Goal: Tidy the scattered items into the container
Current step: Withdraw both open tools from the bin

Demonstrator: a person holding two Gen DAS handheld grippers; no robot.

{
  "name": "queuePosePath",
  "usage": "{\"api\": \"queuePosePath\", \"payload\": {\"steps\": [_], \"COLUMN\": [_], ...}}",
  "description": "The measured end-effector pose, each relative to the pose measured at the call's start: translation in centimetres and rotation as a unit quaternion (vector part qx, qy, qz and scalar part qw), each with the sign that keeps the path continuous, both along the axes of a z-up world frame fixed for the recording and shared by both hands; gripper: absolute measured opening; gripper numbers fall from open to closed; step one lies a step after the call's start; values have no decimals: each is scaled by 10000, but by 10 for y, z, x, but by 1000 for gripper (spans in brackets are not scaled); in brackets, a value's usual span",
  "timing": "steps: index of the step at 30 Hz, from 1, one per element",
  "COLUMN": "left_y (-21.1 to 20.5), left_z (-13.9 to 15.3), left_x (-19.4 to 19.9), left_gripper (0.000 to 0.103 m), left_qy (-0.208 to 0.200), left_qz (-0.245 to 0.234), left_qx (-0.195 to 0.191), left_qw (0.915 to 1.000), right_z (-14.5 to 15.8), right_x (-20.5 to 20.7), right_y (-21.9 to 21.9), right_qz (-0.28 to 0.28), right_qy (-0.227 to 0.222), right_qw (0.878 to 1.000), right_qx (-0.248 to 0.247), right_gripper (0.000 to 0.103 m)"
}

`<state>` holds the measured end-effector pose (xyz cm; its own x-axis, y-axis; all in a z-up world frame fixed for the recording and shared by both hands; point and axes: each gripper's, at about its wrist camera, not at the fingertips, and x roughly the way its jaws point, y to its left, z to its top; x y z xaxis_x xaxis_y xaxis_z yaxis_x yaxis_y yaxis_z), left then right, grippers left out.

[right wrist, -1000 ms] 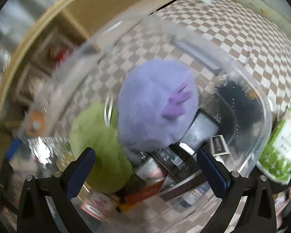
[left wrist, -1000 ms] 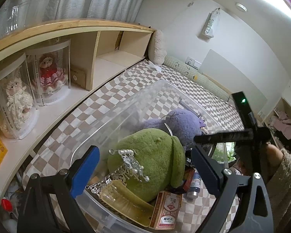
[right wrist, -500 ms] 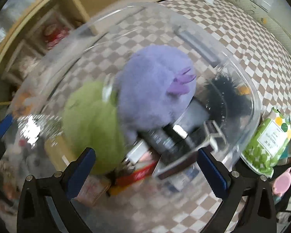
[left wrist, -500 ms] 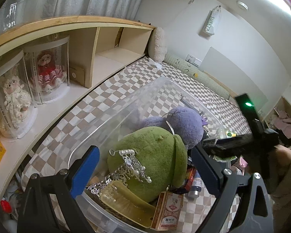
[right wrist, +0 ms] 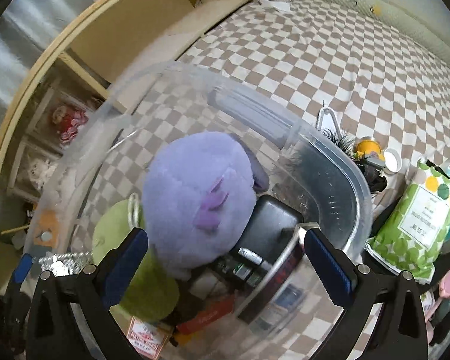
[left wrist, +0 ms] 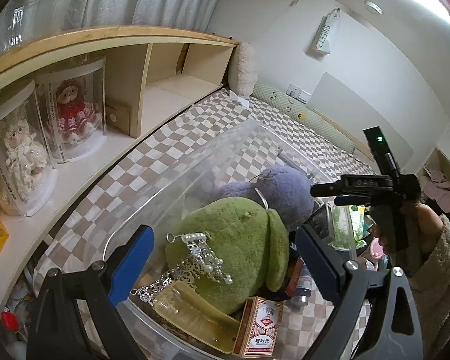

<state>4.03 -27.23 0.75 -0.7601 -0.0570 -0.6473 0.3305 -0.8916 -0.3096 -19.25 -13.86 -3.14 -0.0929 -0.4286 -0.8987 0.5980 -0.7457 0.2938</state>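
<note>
Checkered bedcover point(right wrist: 330, 60) beside wooden shelf point(left wrist: 165, 57) | clear container point(right wrist: 354, 186) on it — purple plush point(right wrist: 195, 198), green plush point(left wrist: 234, 240) inside | green packet point(right wrist: 417, 222) outside, beside rim | left gripper point(left wrist: 225, 264), right gripper point(right wrist: 225, 267) — both spread, empty

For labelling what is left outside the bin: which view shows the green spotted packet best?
The right wrist view: the green spotted packet lies whole and unobstructed beside the clear bin. In the left wrist view only slivers of it show, behind the right gripper.
</note>
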Motion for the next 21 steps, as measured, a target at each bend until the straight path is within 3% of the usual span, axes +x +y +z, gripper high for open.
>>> {"api": "queuePosePath", "payload": {"steps": [2,6,9,14,21], "left_y": [3,7,11,15,12], "left_z": [2,6,9,12,9], "left_x": [1,2,3,3,1], "left_gripper": [96,96,96,96,96], "left_qy": [24,62,98,119,75], "left_qz": [-15,-23,-24,-74,-79], "left_qx": [5,8,12,-12,-53], "left_qw": [10000,10000,9999,9999,9999], "right_z": [5,6,-3,-17,-29], "right_x": [7,31,54,71,48], "right_y": [4,10,-4,-34,-37], "right_qz": [-28,34,517,1076,883], "right_qy": [-136,-828,-1387,-1101,-928], "right_qw": [9997,9947,9869,9879,9898], "right_qx": [-177,-609,-644,171,629], "right_gripper": [103,103,103,103,103]}}
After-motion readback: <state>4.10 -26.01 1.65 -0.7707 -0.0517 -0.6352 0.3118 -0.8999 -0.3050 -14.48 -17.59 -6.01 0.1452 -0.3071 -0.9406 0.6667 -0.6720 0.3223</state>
